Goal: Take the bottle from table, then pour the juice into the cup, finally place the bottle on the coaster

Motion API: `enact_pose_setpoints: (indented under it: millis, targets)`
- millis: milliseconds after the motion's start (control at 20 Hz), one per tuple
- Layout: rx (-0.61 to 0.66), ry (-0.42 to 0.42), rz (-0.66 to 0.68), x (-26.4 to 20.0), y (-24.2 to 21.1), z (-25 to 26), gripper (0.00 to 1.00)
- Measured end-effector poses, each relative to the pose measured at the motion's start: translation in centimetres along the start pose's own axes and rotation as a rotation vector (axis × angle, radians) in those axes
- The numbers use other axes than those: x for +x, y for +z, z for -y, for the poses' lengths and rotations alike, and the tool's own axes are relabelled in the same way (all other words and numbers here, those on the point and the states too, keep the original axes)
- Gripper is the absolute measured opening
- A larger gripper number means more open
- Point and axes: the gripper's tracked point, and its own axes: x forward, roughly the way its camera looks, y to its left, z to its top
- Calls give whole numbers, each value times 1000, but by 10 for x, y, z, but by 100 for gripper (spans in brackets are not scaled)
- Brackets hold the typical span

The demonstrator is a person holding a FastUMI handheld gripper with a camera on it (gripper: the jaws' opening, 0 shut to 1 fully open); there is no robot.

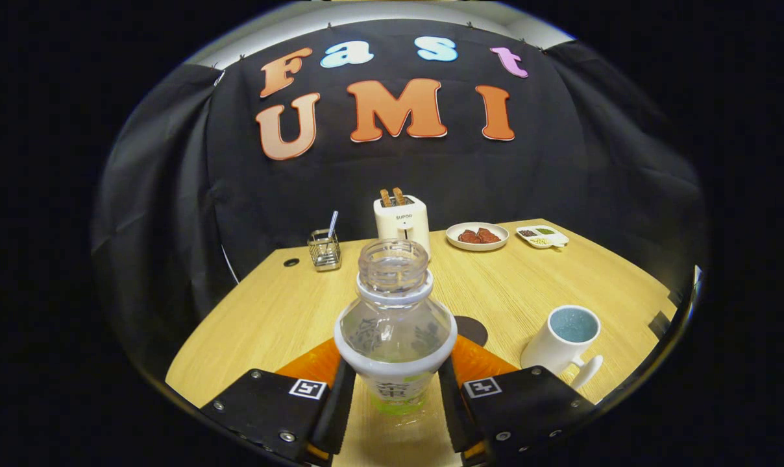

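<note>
A clear plastic bottle with no cap and a white-and-green label stands upright between my two fingers. My gripper is shut on the bottle, both black fingers pressing its labelled lower body. A white mug with a pale blue inside stands on the wooden table to the right of the bottle, its handle turned toward me. A dark round coaster lies on the table just behind the bottle, partly hidden by it. I cannot tell how much juice is in the bottle.
At the table's far side stand a cream toaster with two slices of bread, a wire holder with a utensil, a plate of reddish food and a small divided dish. Black cloth walls close the booth behind and left.
</note>
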Motion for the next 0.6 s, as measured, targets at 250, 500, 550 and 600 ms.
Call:
enact_pose_setpoints:
  millis: [250,500,550,600]
  targets:
    - [144,39,40,-2,23,0,62]
    - [294,60,63,-2,38,10,62]
    - [321,60,65,-2,40,13,62]
    - [354,60,69,-2,44,17,62]
